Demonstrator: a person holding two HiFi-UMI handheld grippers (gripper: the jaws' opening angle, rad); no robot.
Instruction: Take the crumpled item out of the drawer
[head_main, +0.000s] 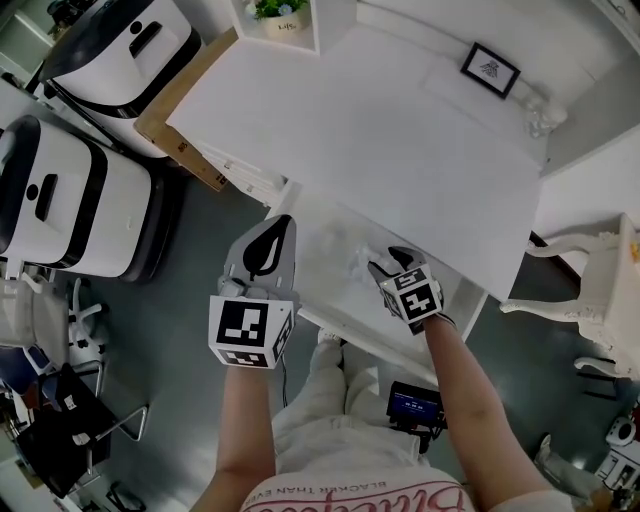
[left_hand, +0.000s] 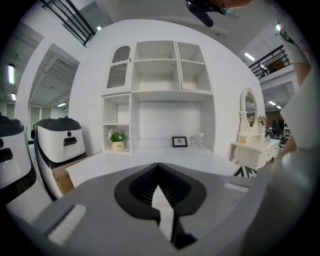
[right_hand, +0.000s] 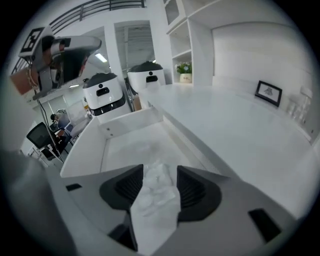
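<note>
The white drawer (head_main: 322, 303) stands pulled out from under the white desk (head_main: 380, 140); its floor and side wall (right_hand: 127, 125) show in the right gripper view. A crumpled white paper item (head_main: 357, 262) lies at the drawer's right side. My right gripper (head_main: 376, 266) reaches down onto it. In the right gripper view the crumpled paper (right_hand: 155, 200) fills the gap of the right gripper (right_hand: 159, 174), touching both black pads. My left gripper (head_main: 284, 222) hovers over the drawer's left end, shut and empty, its tips meeting in the left gripper view (left_hand: 158, 165).
Two white, black-trimmed machines (head_main: 70, 205) (head_main: 125, 45) and a cardboard box (head_main: 170, 110) stand left of the desk. A framed picture (head_main: 490, 68) and a potted plant (head_main: 280, 12) sit at the desk's back. A white chair (head_main: 590, 290) is at the right.
</note>
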